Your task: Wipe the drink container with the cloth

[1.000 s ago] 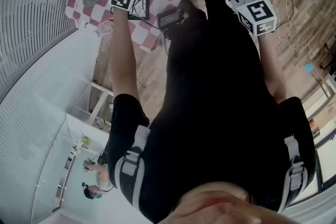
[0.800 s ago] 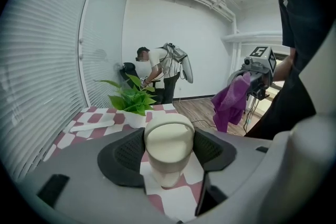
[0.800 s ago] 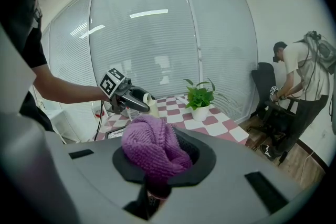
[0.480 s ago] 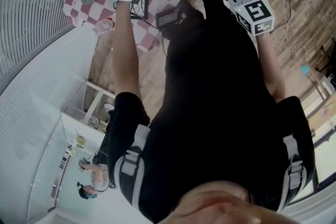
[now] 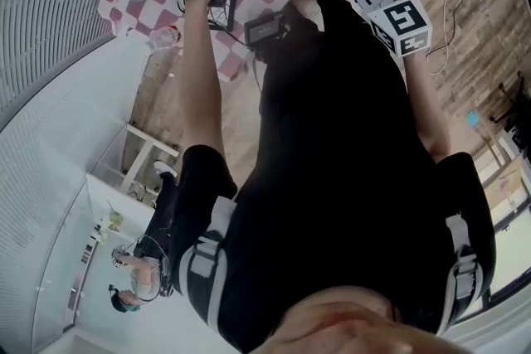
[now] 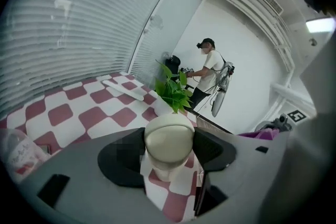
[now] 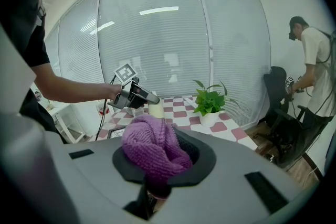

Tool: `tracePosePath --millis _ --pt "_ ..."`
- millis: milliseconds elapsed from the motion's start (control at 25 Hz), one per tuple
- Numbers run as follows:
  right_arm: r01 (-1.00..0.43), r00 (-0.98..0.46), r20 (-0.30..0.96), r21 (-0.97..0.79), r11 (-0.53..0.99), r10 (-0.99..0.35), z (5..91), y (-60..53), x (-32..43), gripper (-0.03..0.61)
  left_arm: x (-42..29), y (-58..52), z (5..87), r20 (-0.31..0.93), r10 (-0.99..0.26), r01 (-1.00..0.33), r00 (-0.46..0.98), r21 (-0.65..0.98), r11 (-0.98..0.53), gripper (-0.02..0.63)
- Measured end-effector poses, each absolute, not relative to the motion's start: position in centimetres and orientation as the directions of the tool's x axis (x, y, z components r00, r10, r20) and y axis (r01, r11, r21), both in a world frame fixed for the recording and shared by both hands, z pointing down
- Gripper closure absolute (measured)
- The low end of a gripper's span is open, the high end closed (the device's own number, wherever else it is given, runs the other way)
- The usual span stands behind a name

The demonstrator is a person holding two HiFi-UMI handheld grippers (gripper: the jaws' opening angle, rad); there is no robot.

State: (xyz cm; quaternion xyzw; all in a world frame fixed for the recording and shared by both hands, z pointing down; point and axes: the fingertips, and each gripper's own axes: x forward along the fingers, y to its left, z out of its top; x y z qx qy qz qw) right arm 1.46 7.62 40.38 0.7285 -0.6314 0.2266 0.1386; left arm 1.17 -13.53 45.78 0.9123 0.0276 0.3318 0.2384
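Beyond left gripper's [image 6: 169,151] clamped cup [image 6: 169,136], plant [image 6: 172,93] unseen overhead; right gripper [image 7: 157,166] clamps cloth [image 7: 154,145]

This is an office-type room set up for recording work. Tall glazed walls hung with white slatted blinds [image 7: 157,44] run along the far side, the other walls are plain white, a light panel [image 6: 321,24] sits in the ceiling, and the floor [image 5: 473,46] is wood plank. A table under a red-and-white chequered cover [image 6: 84,113] carries a potted plant [image 7: 210,103]. A black swivel chair [image 7: 275,84] stands at the far right, and beside it a second person [image 7: 312,60] wears head-mounted gear.
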Motion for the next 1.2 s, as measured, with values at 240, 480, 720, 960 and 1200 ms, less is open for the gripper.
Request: tracePosePath --millis 240,480,720,960,1200 --pt "-0.993 0.041 0.523 -0.076 -0.095 -0.852 41.0 6.8 0.7 0.517 0.0 -12.9 46.3 0.594 0.237 -0.181 0.769 0.558 -0.810 0.311" --pt "-0.998 -0.032 0.564 -0.070 -0.009 -0.825 42.5 5.7 -0.1 0.517 -0.7 -12.1 47.3 0.603 0.248 -0.234 0.758 0.607 -0.760 0.311" --pt "-0.998 -0.063 0.571 -0.043 0.046 -0.818 43.1 3.9 0.1 0.517 -0.8 -12.2 47.3 0.602 0.229 -0.264 0.765 0.618 -0.741 0.311" --pt "-0.991 -0.127 0.573 -0.047 0.122 -0.810 44.7 1.0 0.0 0.515 -1.1 -12.2 47.3 0.612 0.211 -0.288 0.762 0.612 -0.736 0.311" --pt "-0.985 -0.172 0.598 -0.077 0.157 -0.783 46.6 -1.0 -0.1 0.506 -1.5 -12.3 47.4 0.617 0.200 -0.307 0.761 0.615 -0.726 0.311"
